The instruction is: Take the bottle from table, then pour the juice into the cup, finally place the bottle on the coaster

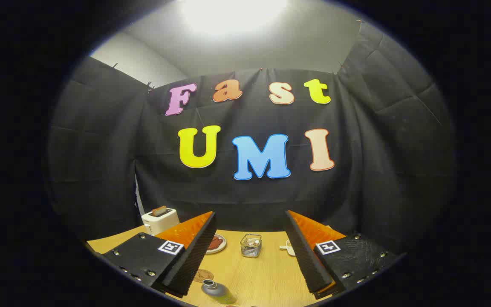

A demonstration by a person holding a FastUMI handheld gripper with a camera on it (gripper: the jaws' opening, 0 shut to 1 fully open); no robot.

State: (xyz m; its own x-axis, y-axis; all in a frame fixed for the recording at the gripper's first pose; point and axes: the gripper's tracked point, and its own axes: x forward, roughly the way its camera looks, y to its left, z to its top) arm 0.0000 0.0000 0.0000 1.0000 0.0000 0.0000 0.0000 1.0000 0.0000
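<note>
My gripper (252, 224) is open, its two fingers spread wide above the wooden table (267, 273) with nothing between them. The bottle (218, 292) stands low between the fingers, close to the left one; it has a grey cap and yellow-green juice inside. A round coaster (203, 275) lies on the table just behind the bottle, partly hidden by the left finger. Beyond the fingers, near the table's far edge, stands a small clear cup (250, 245) in a wire-like frame.
A white toaster (159, 219) with a slice in it stands at the far left corner. A small plate (216, 244) with reddish food sits beside the left finger. A pale small object (287, 247) lies by the right finger.
</note>
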